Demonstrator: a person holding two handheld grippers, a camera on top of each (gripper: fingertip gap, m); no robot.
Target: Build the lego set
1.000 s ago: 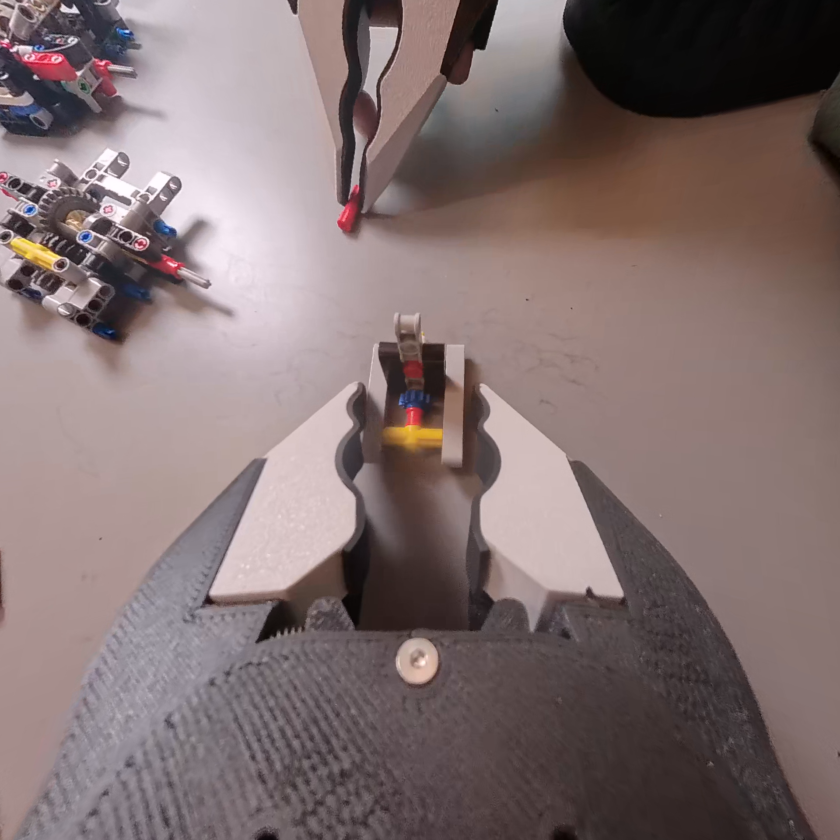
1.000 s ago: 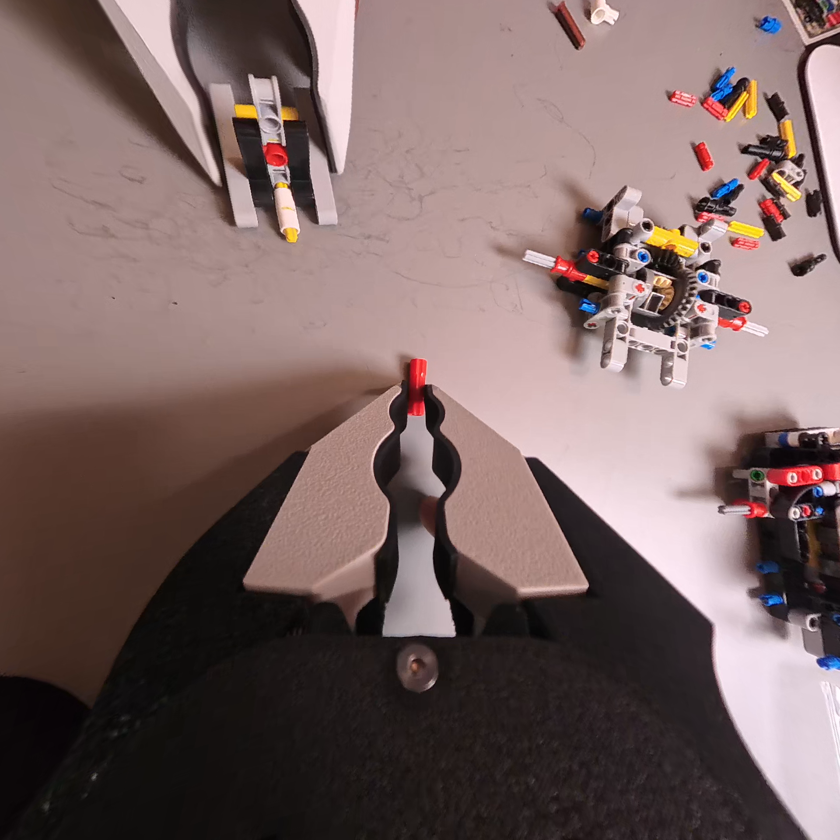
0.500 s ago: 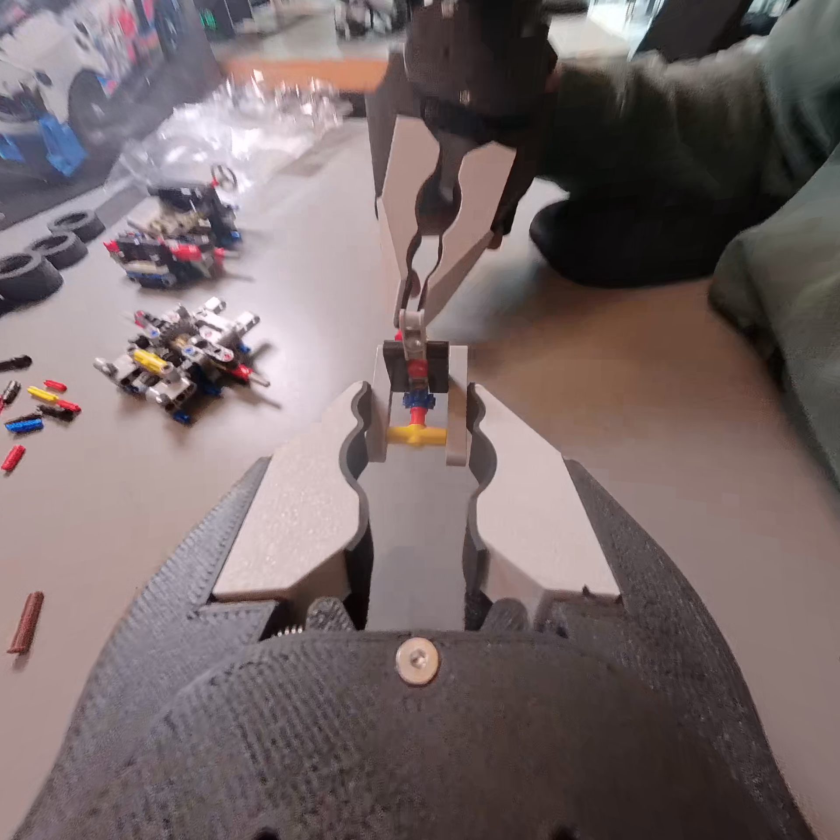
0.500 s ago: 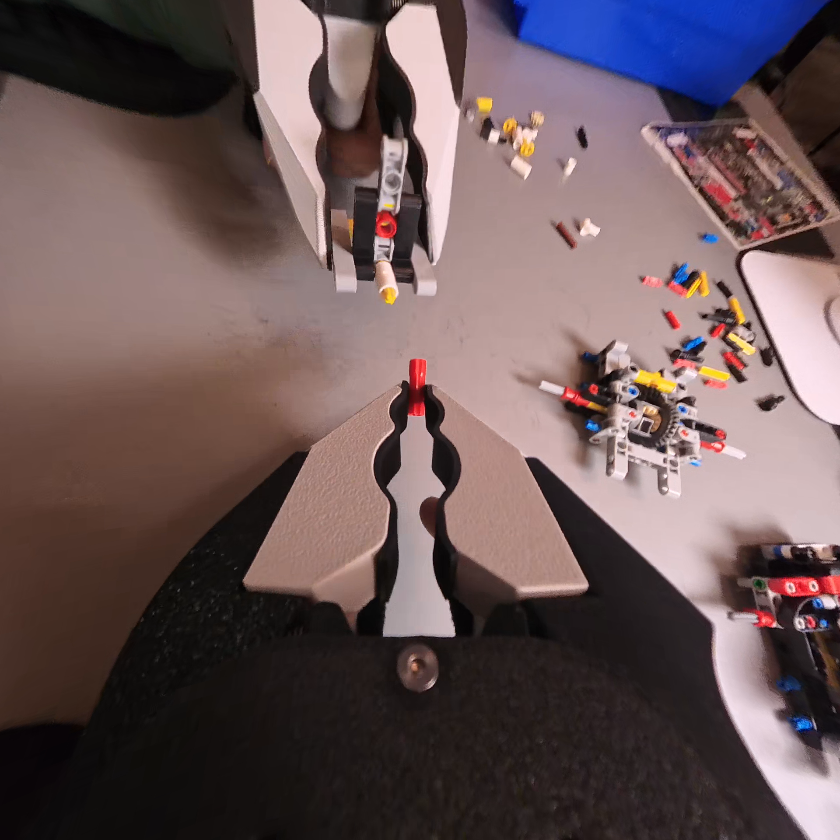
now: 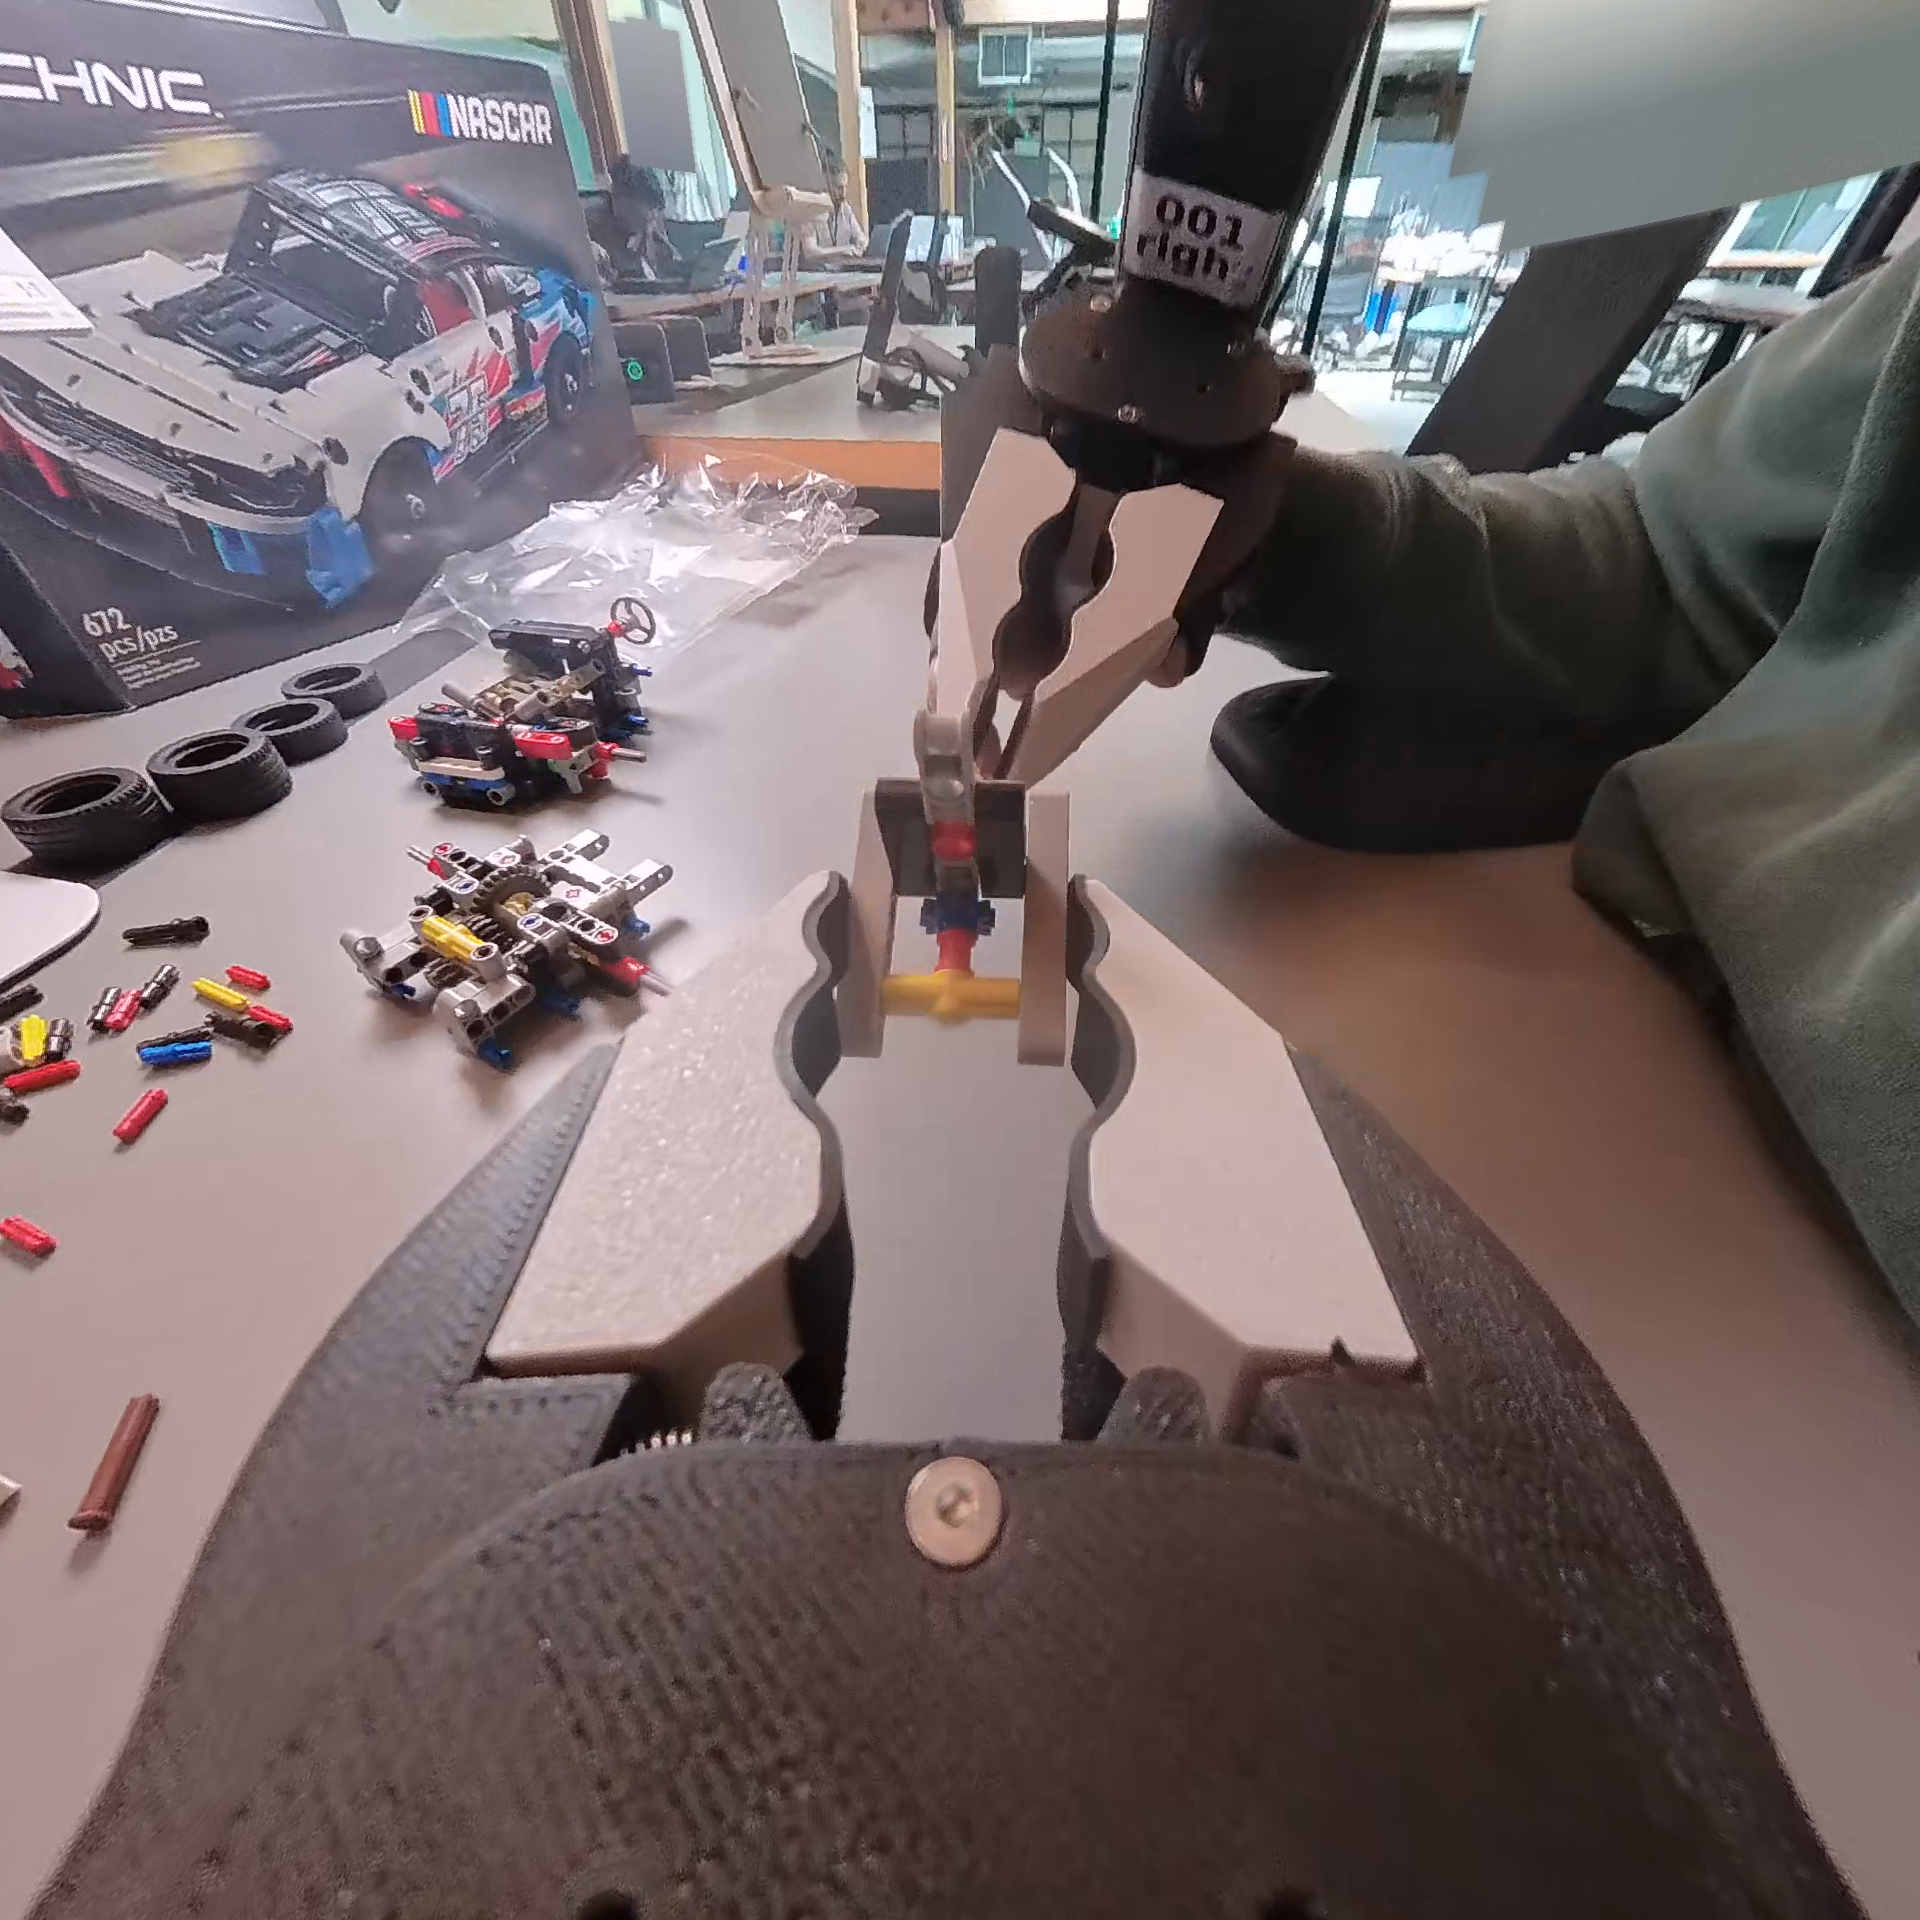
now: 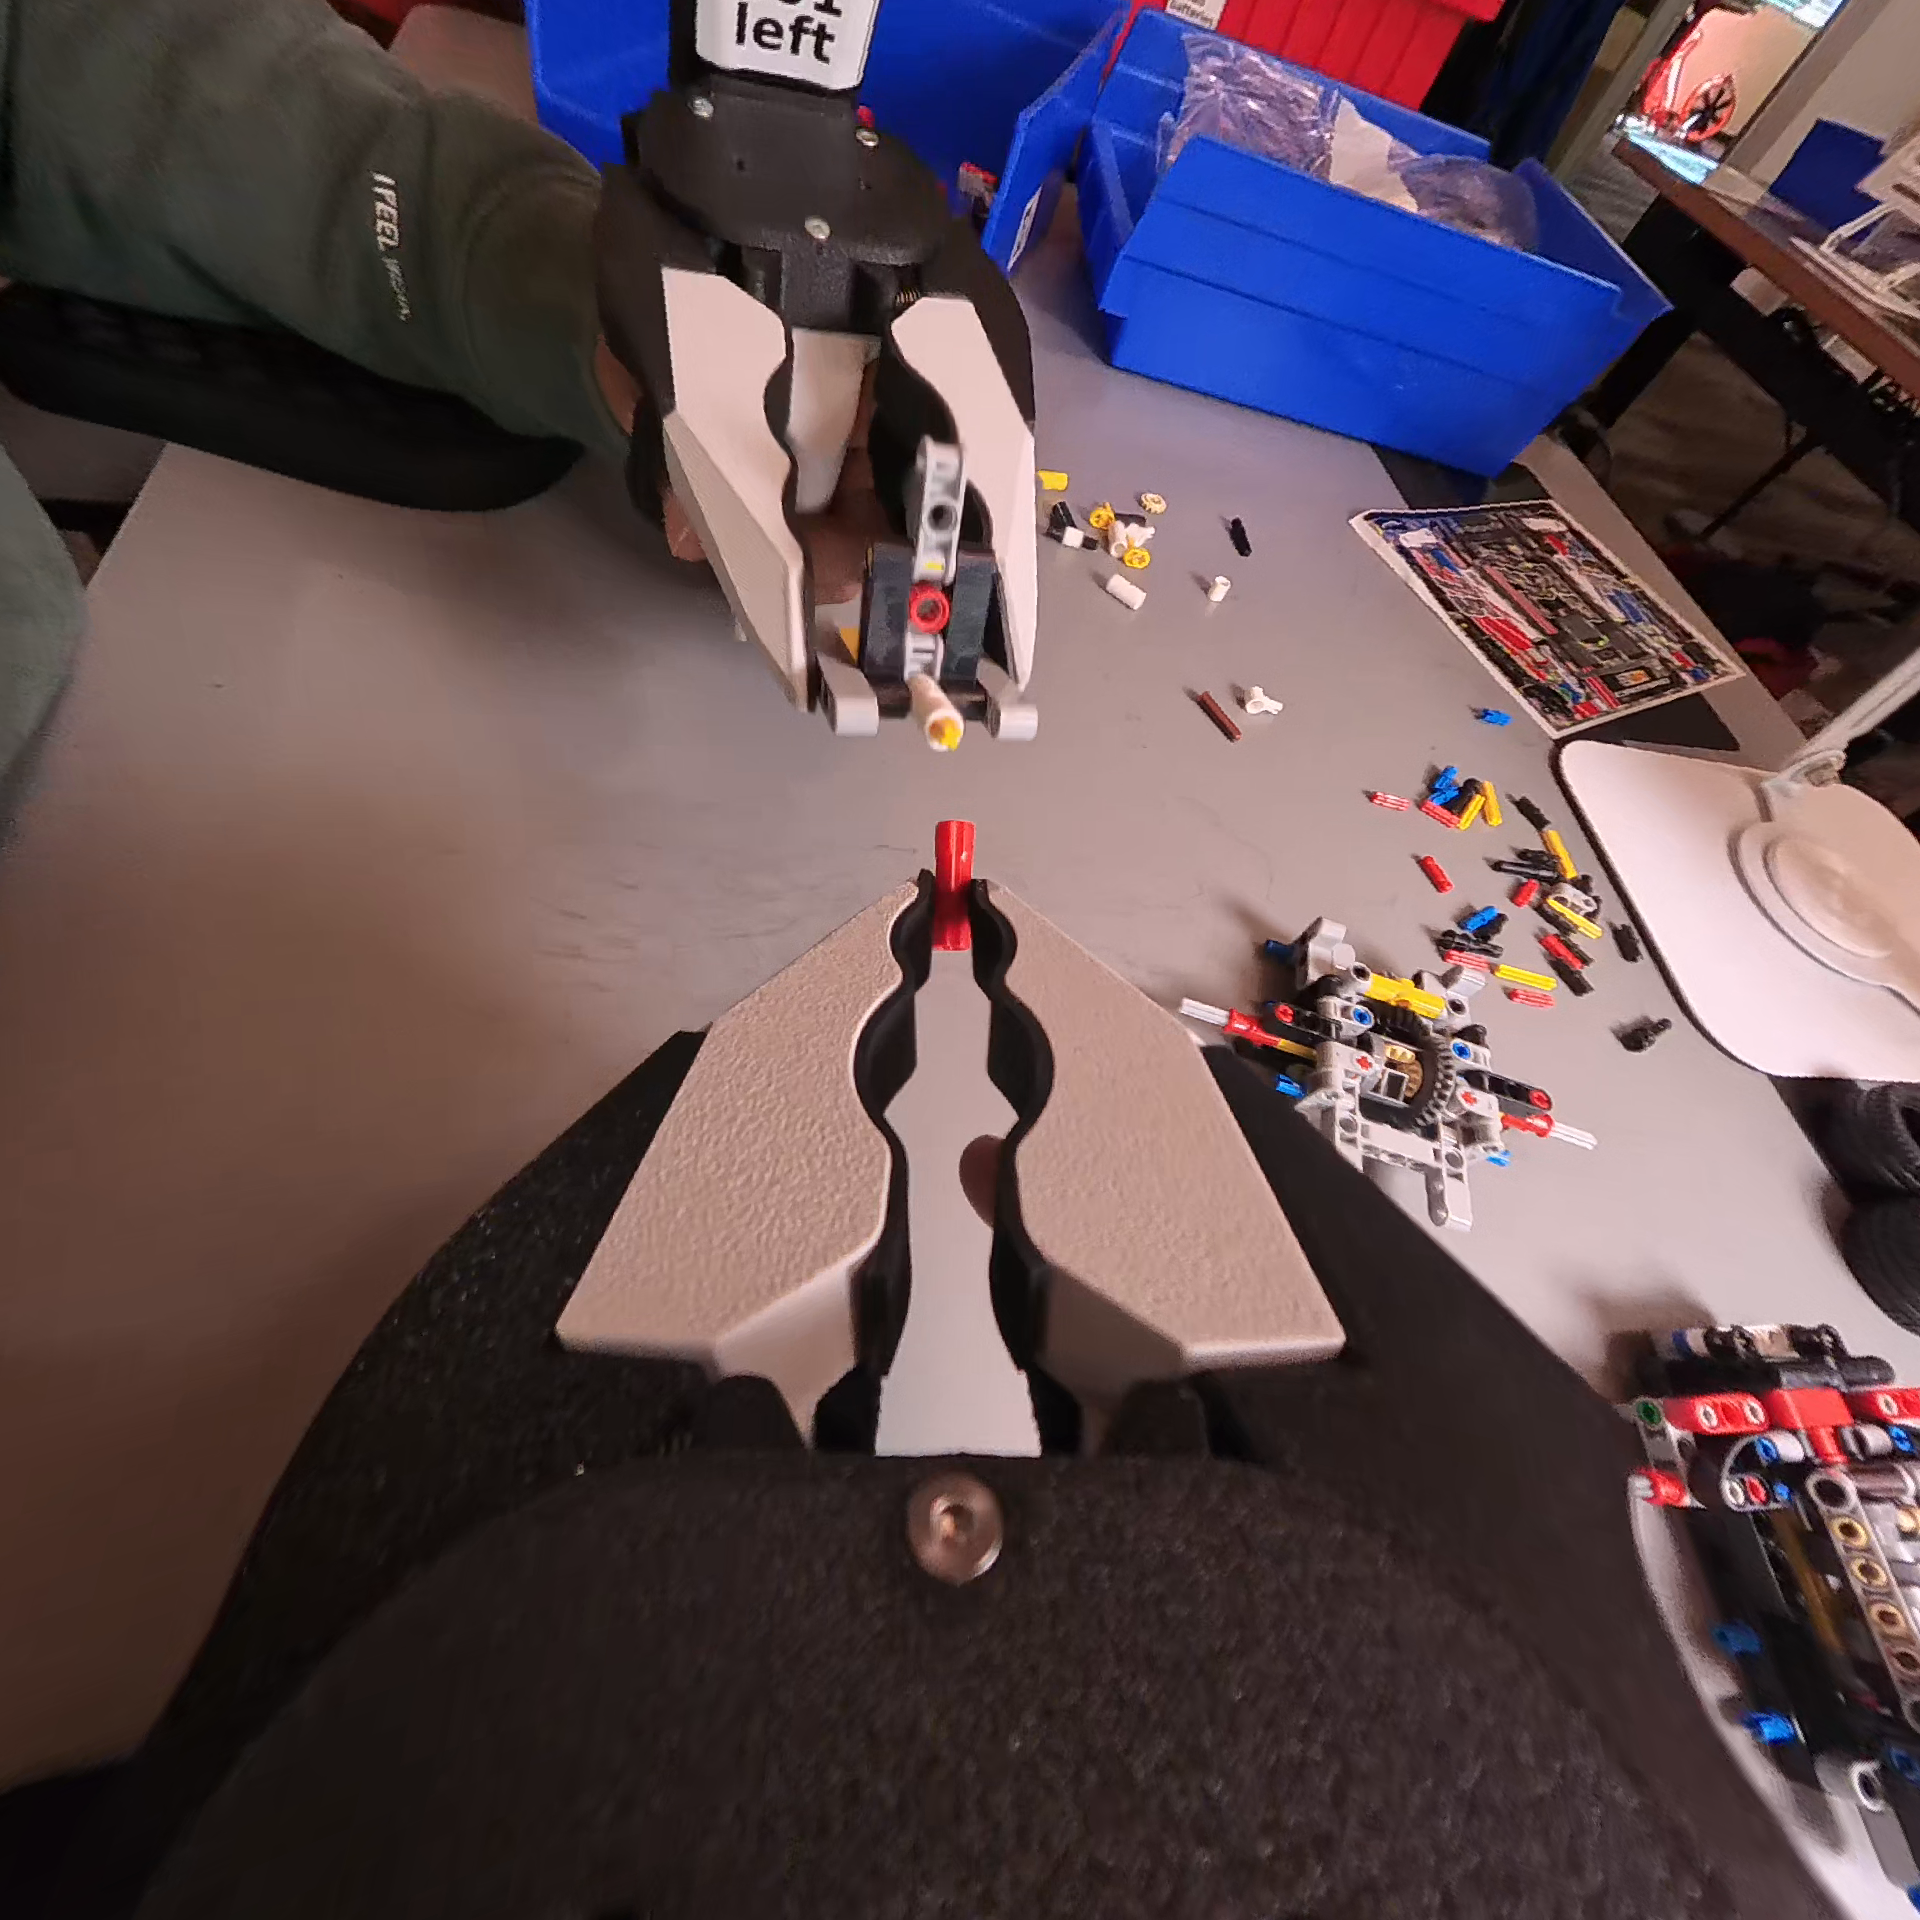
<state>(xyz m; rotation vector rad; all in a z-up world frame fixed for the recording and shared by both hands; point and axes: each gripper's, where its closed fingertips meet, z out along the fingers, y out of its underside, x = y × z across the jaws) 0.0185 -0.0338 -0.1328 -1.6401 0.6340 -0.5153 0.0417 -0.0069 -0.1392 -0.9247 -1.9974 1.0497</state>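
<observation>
Jaws of right gripper pinch red pin; left gripper clamps grey frame.

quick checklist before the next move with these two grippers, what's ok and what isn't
1. Right gripper clamps the red pin at its tips, pin poking forward: ok.
2. Left gripper holds the small grey-and-black assembly between its fingers: ok.
3. Assembly lifted off the table, yellow-tipped axle pointing toward the pin: ok.
4. Pin lined up with the axle: roughly; exact alignment cannot tell.
5. Gap between pin and assembly: apart in the right wrist view, not touching: ok.
6. Loose pins and the gear assembly lie off to the side, away from both grippers: ok.
</observation>
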